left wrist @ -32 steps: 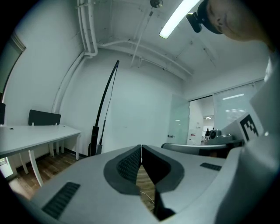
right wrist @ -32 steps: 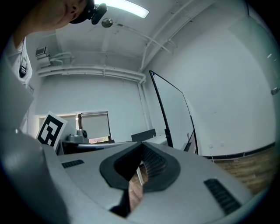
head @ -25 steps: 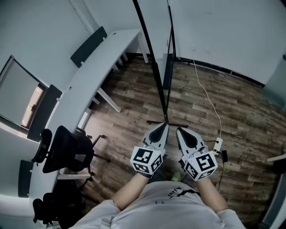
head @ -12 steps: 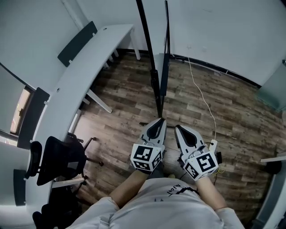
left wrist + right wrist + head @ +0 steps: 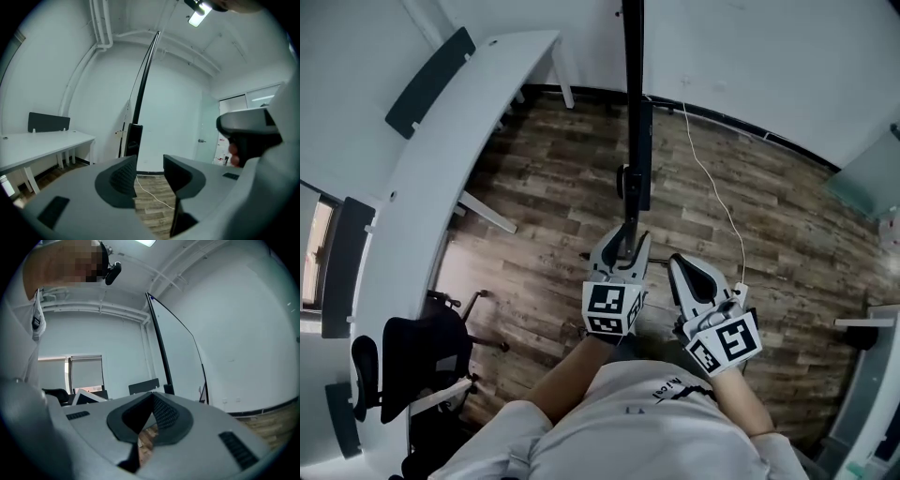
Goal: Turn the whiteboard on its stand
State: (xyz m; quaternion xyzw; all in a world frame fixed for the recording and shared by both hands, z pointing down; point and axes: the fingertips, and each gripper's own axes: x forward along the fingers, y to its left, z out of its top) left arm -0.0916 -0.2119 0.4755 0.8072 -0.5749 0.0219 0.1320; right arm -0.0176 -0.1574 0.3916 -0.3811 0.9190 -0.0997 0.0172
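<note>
Whiteboard (image 5: pixel 633 47) is standing edge-on upon its stand (image 5: pixel 638 159), close to the wall. The left gripper (image 5: pixel 625 247) is hovering just in front of the whiteboard's stand; its jaws have just been opening and are now standing apart, with only floor showing between them. The right gripper (image 5: pixel 684 270) is hanging beside it, right of the whiteboard's stand, jaws pressed together and empty. A white desk (image 5: pixel 441 159) is running along left of the whiteboard.

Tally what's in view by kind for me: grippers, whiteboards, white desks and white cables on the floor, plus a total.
Grippers: 2 (left gripper, right gripper)
Whiteboard: 1
White desk: 1
White cable on the floor: 1
Total: 5
</note>
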